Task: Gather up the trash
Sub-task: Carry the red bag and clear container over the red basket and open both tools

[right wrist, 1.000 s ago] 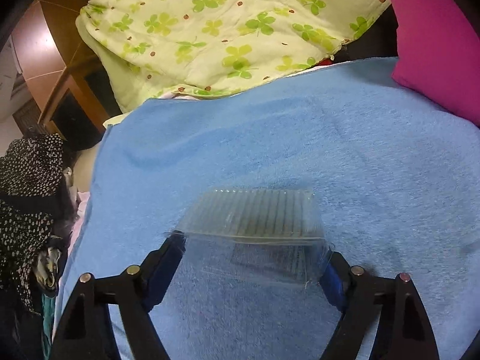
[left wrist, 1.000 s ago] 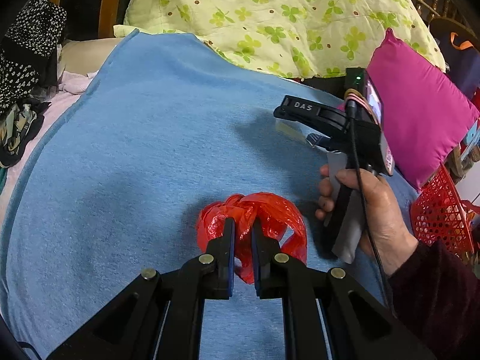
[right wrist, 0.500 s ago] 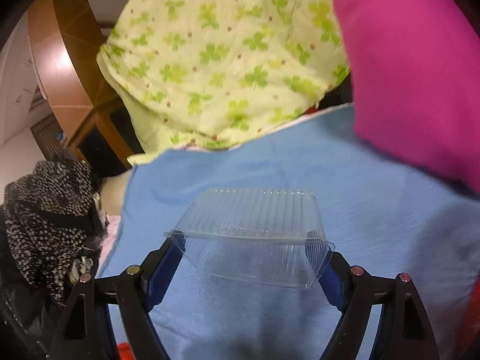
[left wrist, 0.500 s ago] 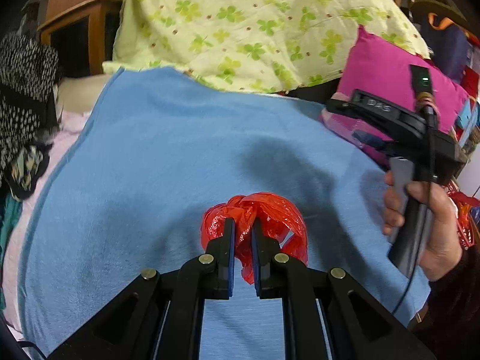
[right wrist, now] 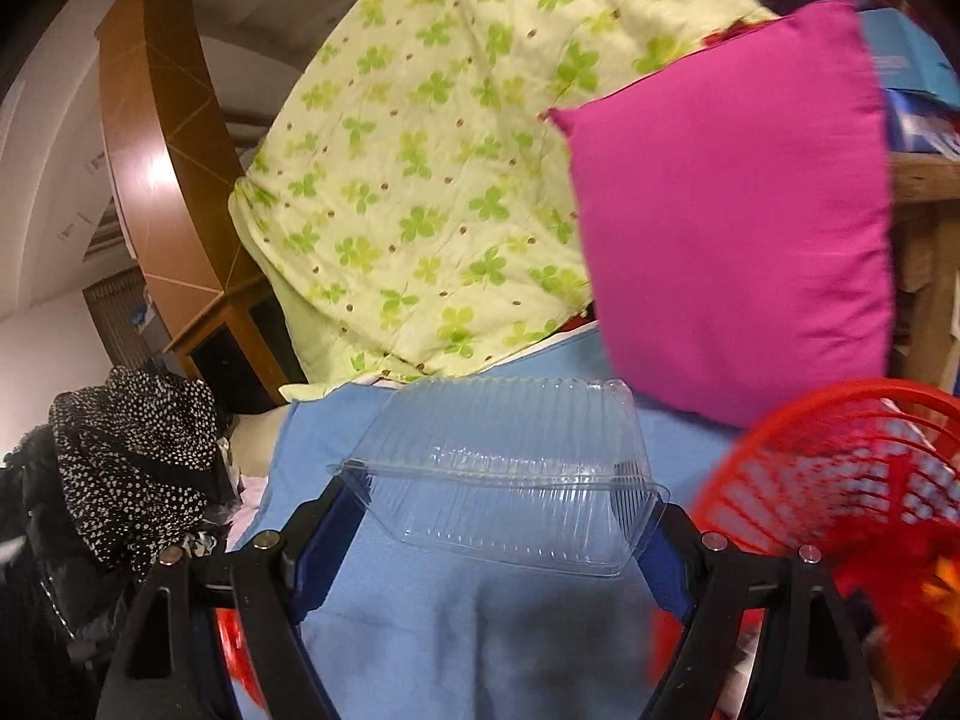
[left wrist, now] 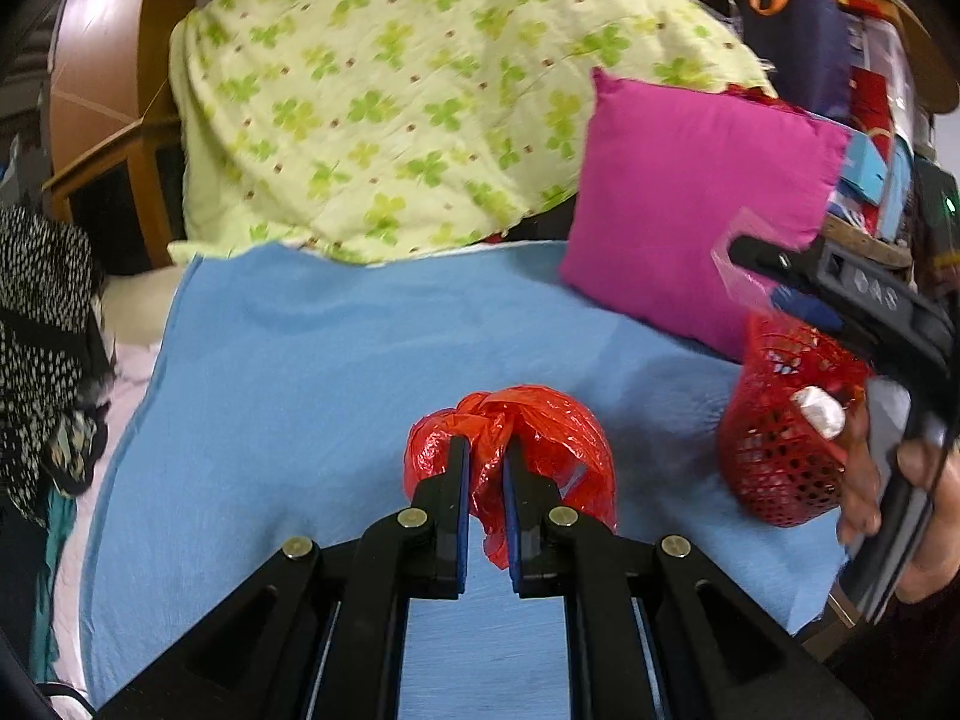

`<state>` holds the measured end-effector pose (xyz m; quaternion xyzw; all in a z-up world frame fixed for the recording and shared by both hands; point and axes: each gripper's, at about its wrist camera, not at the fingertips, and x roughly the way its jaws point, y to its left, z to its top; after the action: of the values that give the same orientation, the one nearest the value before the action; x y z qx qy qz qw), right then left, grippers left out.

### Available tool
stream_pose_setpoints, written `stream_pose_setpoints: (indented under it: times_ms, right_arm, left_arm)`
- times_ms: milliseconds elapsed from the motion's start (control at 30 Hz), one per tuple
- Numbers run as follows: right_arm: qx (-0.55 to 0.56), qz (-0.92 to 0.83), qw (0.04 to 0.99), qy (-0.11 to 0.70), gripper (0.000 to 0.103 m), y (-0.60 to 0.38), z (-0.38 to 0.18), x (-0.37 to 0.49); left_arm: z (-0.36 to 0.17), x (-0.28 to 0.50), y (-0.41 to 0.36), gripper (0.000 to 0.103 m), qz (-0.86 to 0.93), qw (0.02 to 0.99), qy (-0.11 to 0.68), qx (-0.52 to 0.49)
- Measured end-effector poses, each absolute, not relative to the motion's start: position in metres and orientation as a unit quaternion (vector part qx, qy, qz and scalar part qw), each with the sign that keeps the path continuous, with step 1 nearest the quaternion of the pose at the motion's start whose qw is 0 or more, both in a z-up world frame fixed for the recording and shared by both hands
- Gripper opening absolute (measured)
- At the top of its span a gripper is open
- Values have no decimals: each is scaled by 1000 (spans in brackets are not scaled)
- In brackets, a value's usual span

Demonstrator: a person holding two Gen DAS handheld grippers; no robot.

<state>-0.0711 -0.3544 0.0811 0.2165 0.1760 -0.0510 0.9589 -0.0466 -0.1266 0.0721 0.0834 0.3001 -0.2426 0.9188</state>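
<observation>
**Both hand-held grippers carry trash above the bed**

The left hand-held gripper [left wrist: 483,468] has its jaws nearly together, pinching a crumpled red plastic bag [left wrist: 528,438] above the blue blanket [left wrist: 336,372]. The right hand-held gripper [right wrist: 510,510] stands wide, its blue pads pressed on the two ends of an empty clear plastic container [right wrist: 510,480], held level. Beside it sits a red mesh basket [right wrist: 840,468] near the pink pillow [right wrist: 732,228]; a white wad lies inside, the rest blurred.
</observation>
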Motion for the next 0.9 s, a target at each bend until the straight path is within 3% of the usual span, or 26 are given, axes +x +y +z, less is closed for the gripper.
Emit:
stream_pose_setpoints:
  times_ms: [433,900]
  right_arm:
    - [241,-89,957,134,85,-416,75,-170]
    - [331,-116,930,108,85,-493,60,-215]
  left_arm:
    - [97,-86,-190,11,-271,915,272,124]
    - [96,-117,-272,11,-317,896,265,161]
